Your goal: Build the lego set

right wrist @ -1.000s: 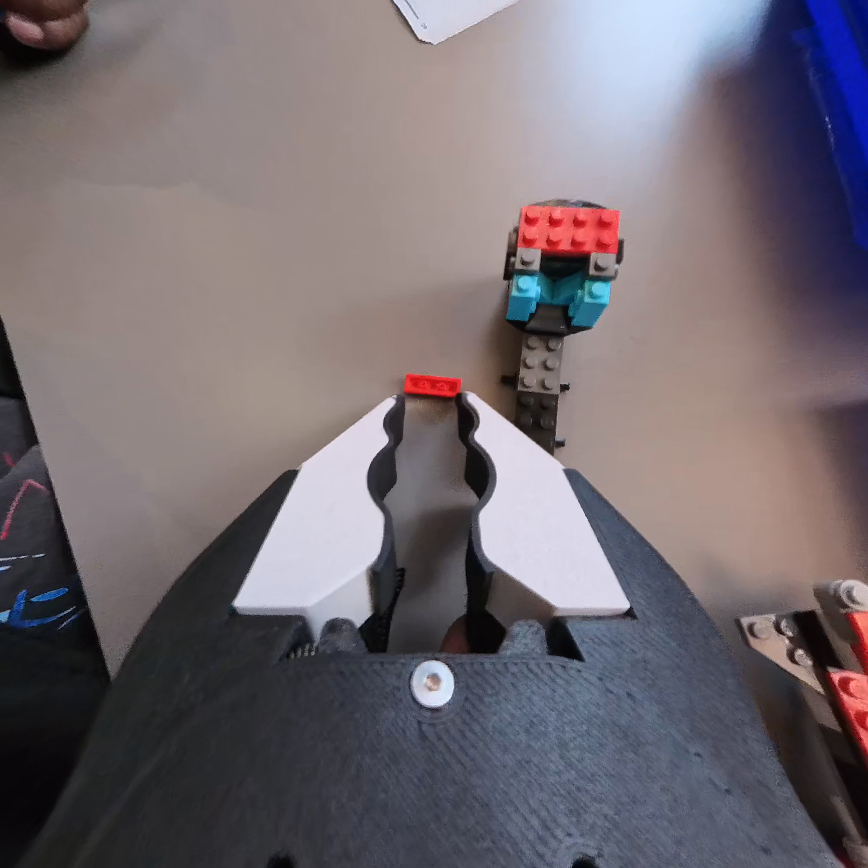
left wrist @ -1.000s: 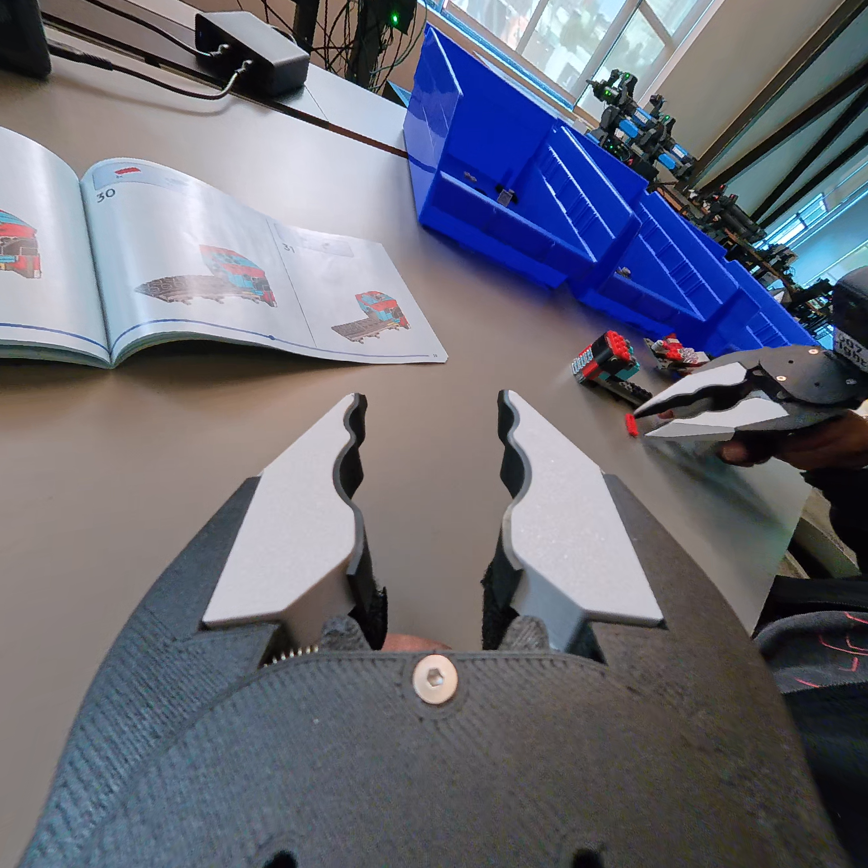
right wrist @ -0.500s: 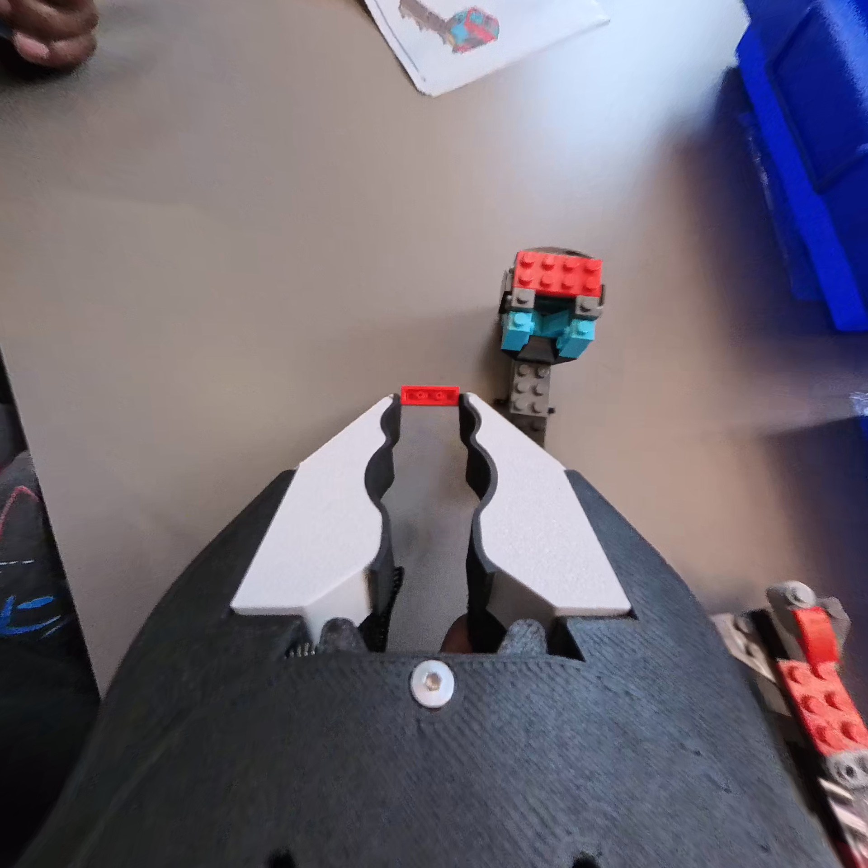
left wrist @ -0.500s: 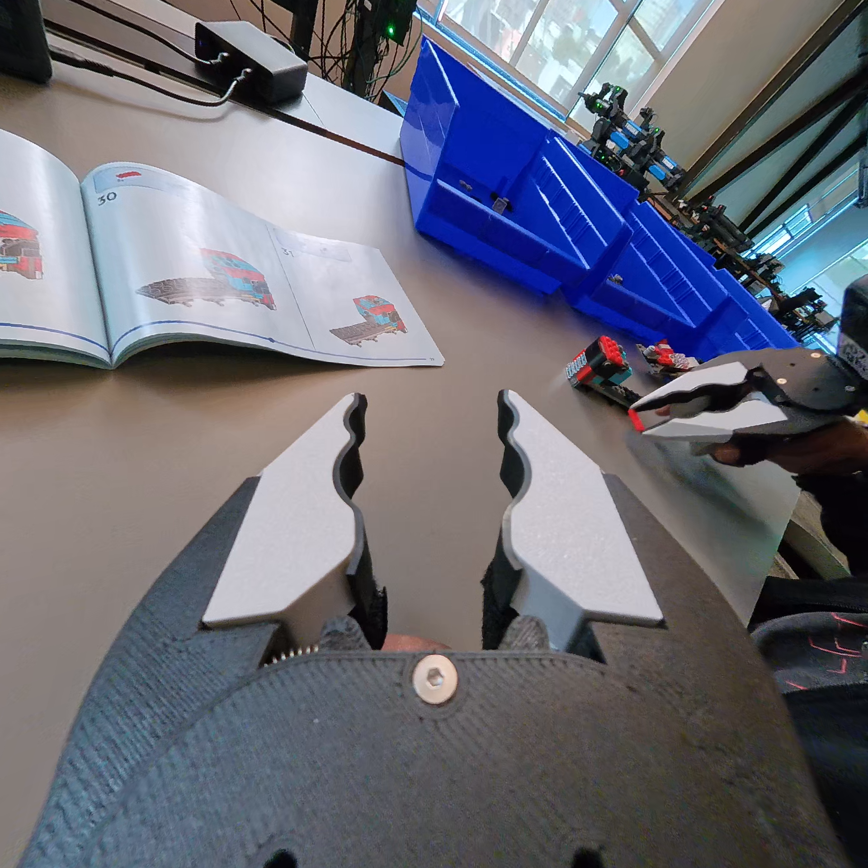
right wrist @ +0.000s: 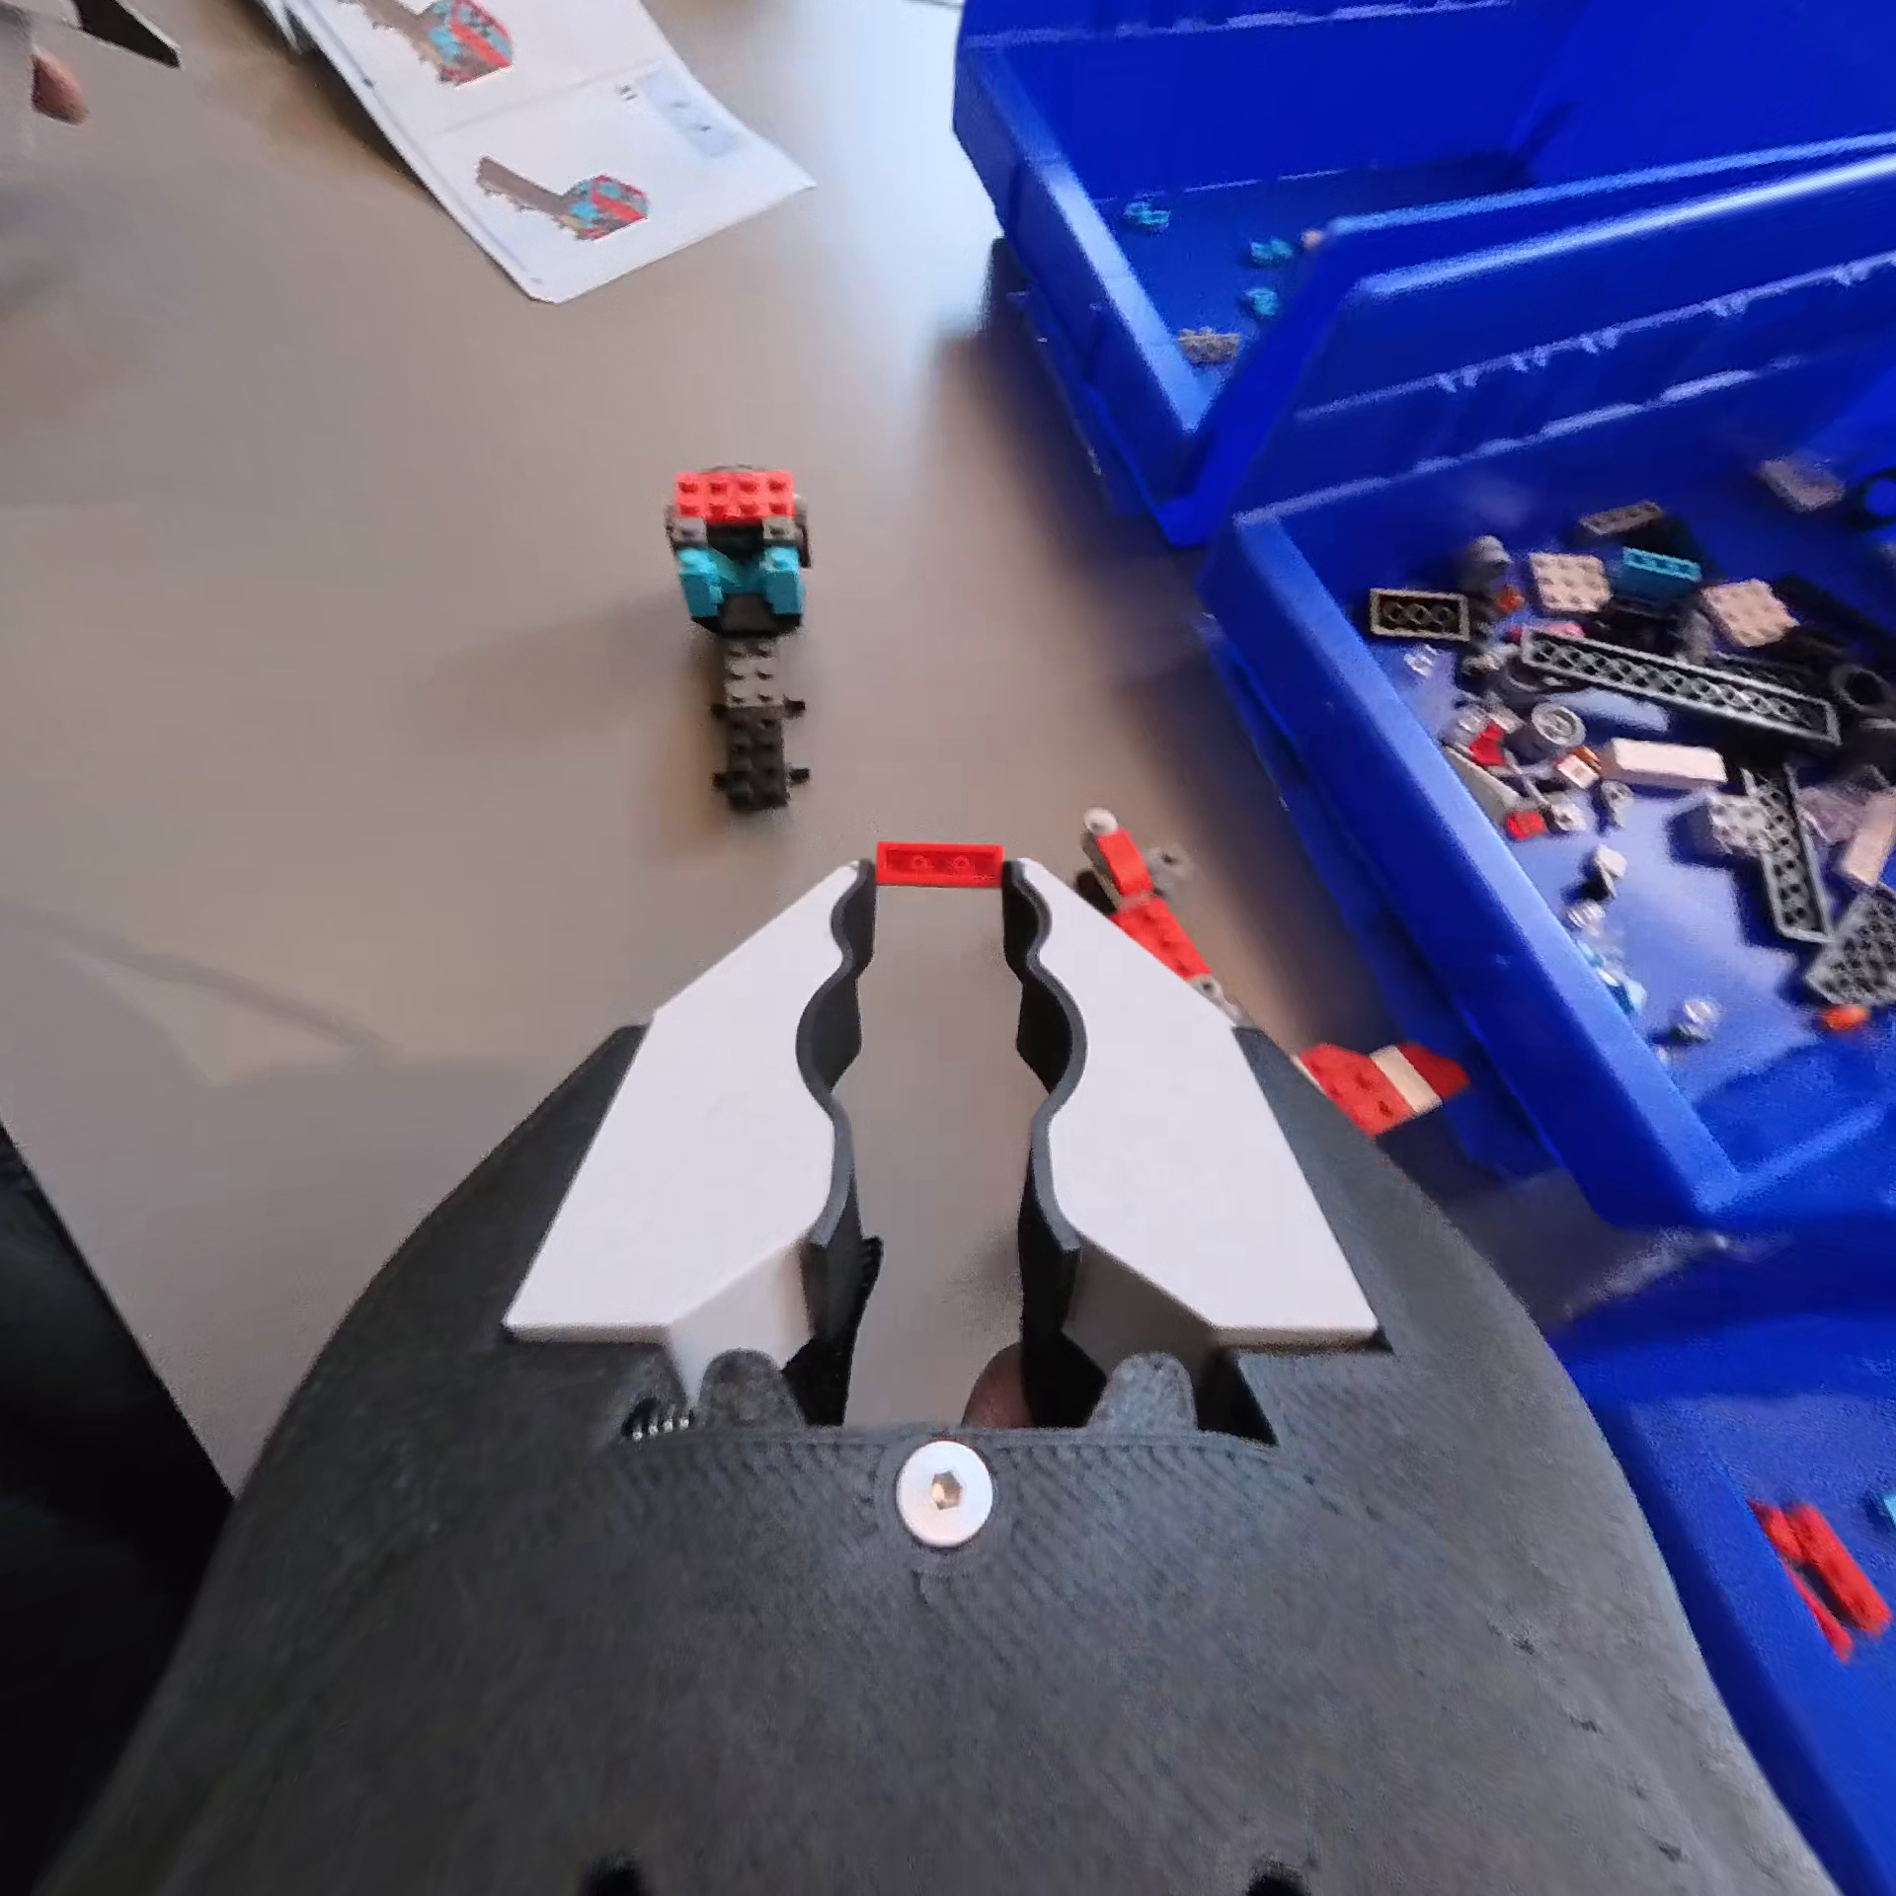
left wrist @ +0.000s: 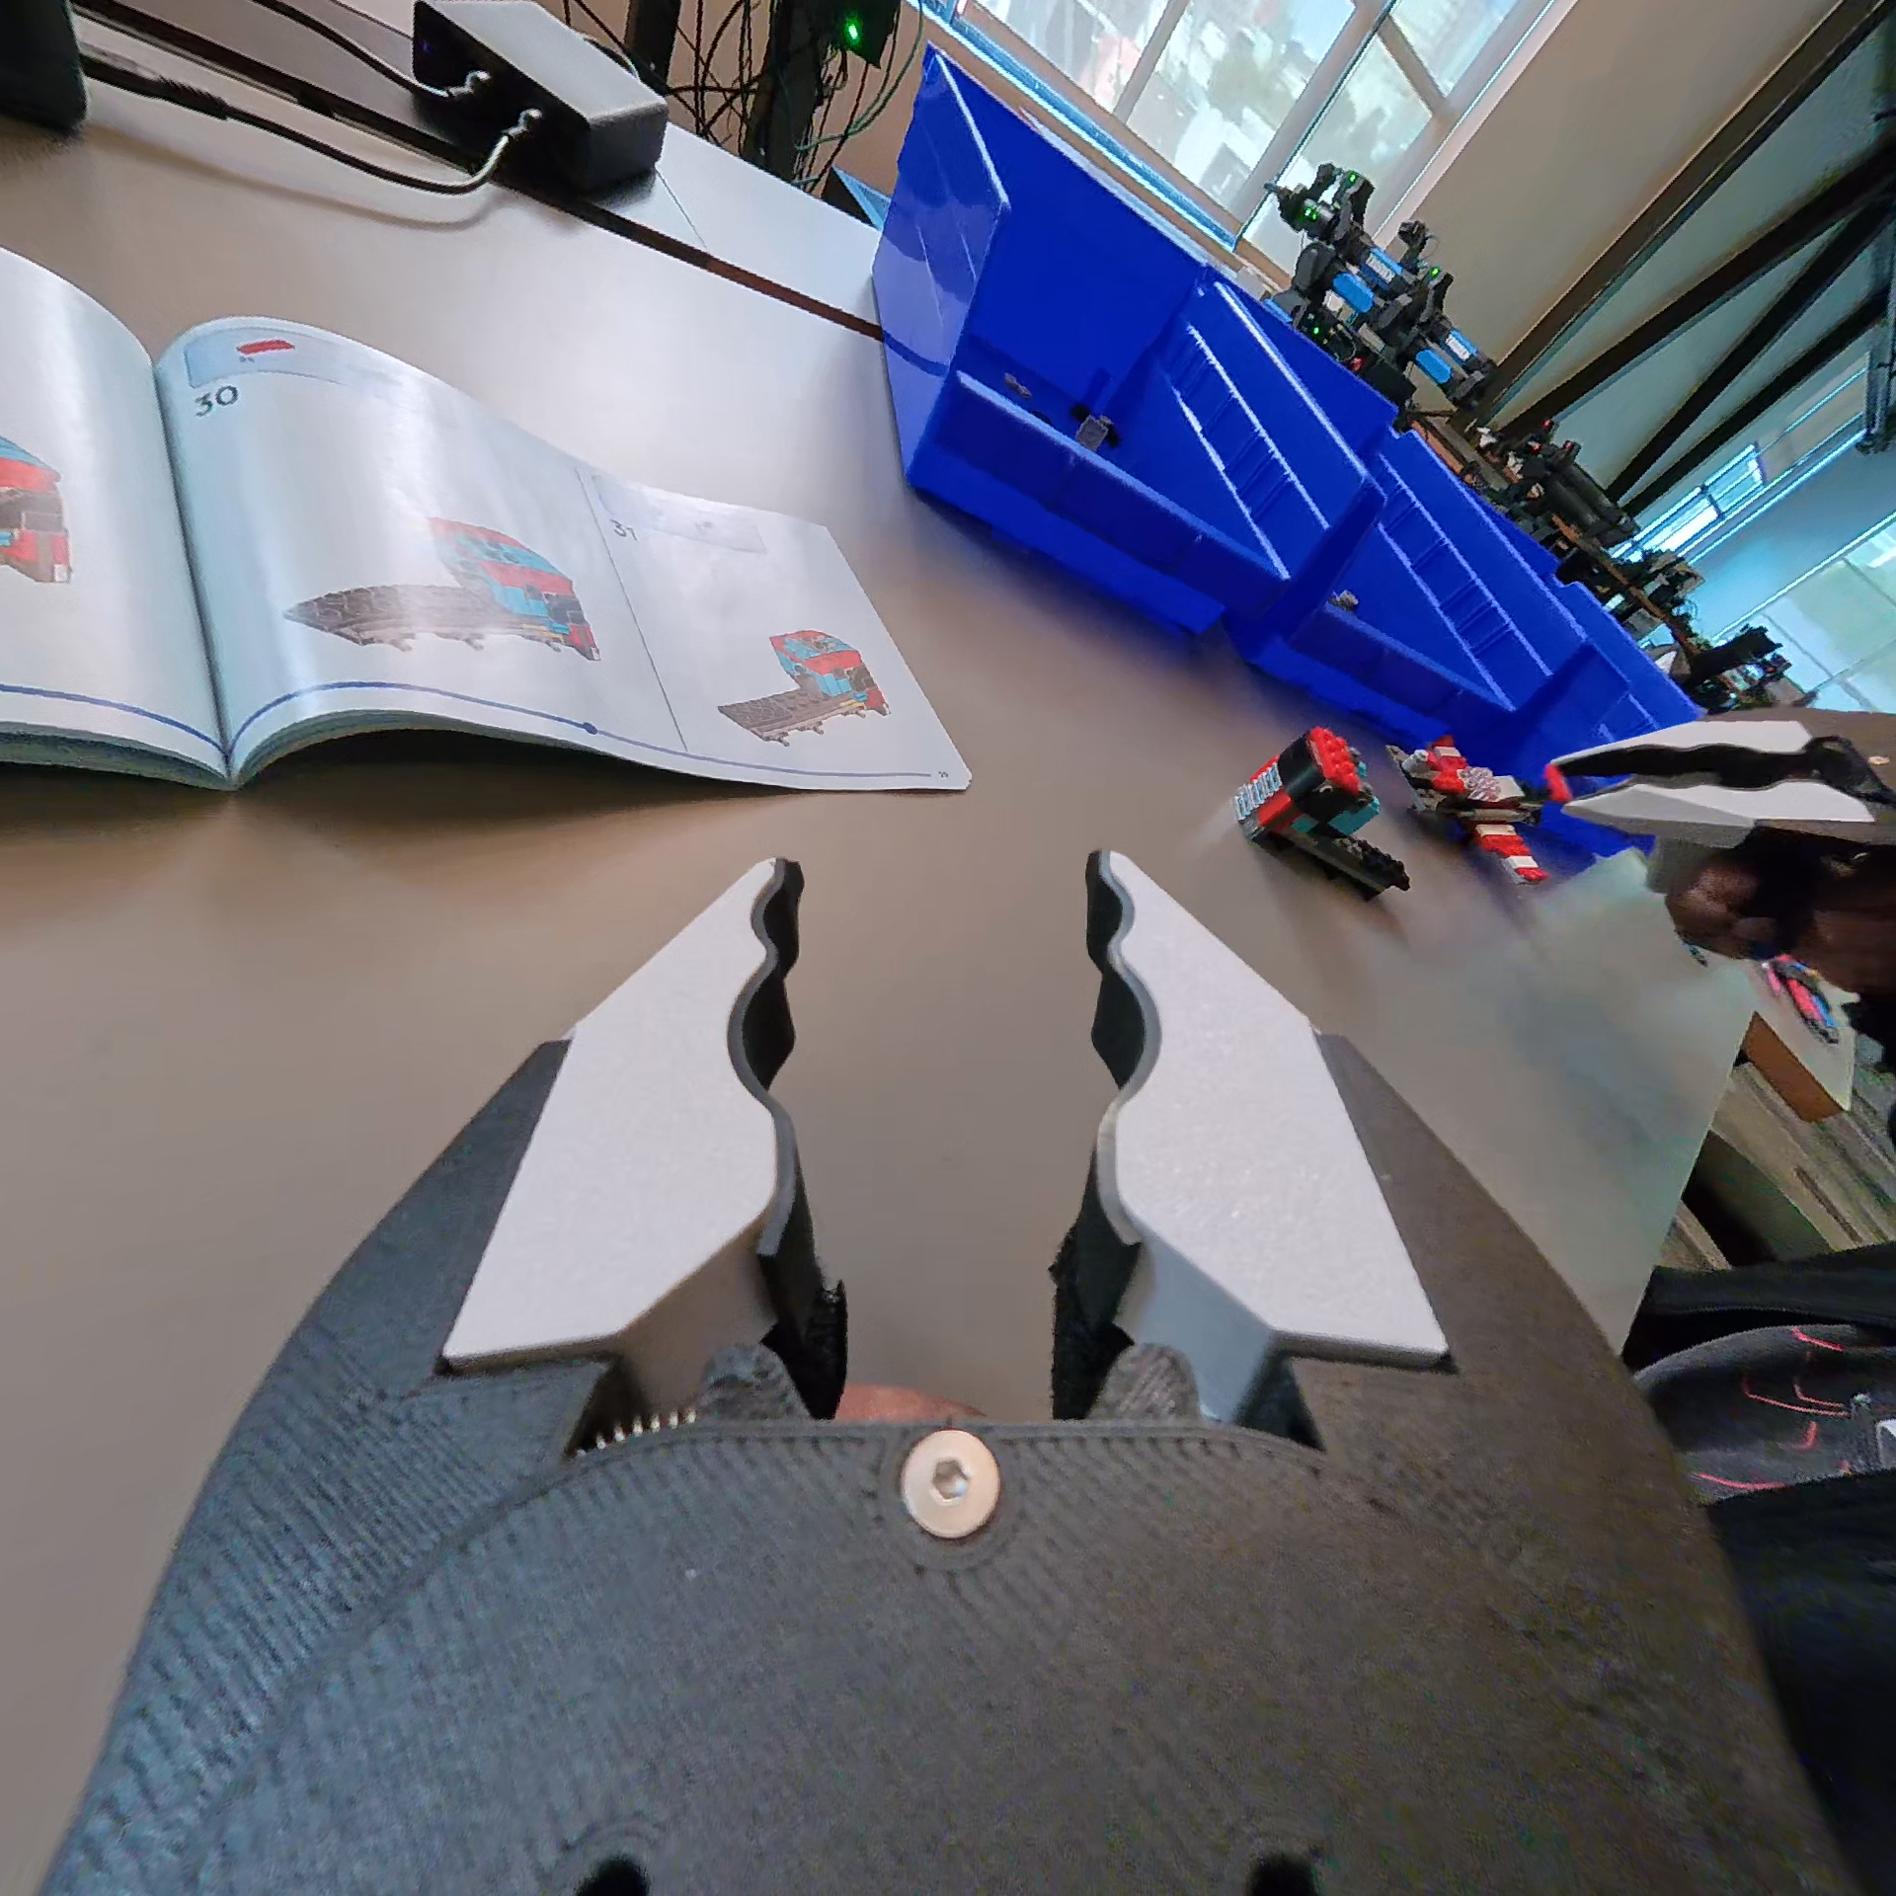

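Note:
My right gripper (right wrist: 939, 867) is shut on a small red lego plate (right wrist: 939, 864) held across its fingertips, lifted above the table; it also shows in the left wrist view (left wrist: 1559, 785). The part-built lego truck (right wrist: 741, 605), with a red top, teal middle and dark chassis, stands on the table ahead and left of the plate; the left wrist view shows it too (left wrist: 1318, 811). A second red, white and grey lego assembly (right wrist: 1149, 923) lies just right of my right fingers. My left gripper (left wrist: 939, 872) is open and empty, low over bare table.
The open instruction booklet (left wrist: 431, 554) lies at the left. Blue bins (right wrist: 1601, 718) line the right side, the near one holding several loose lego parts. A black power brick (left wrist: 544, 87) with cables sits at the back. The table edge runs at the right (left wrist: 1683, 1118). Left tips to right tips: about 40 centimeters.
My right gripper closed on the red plate, lifted it off the table and pulled back to the right, so the bins came into view. My left gripper stayed put and open.

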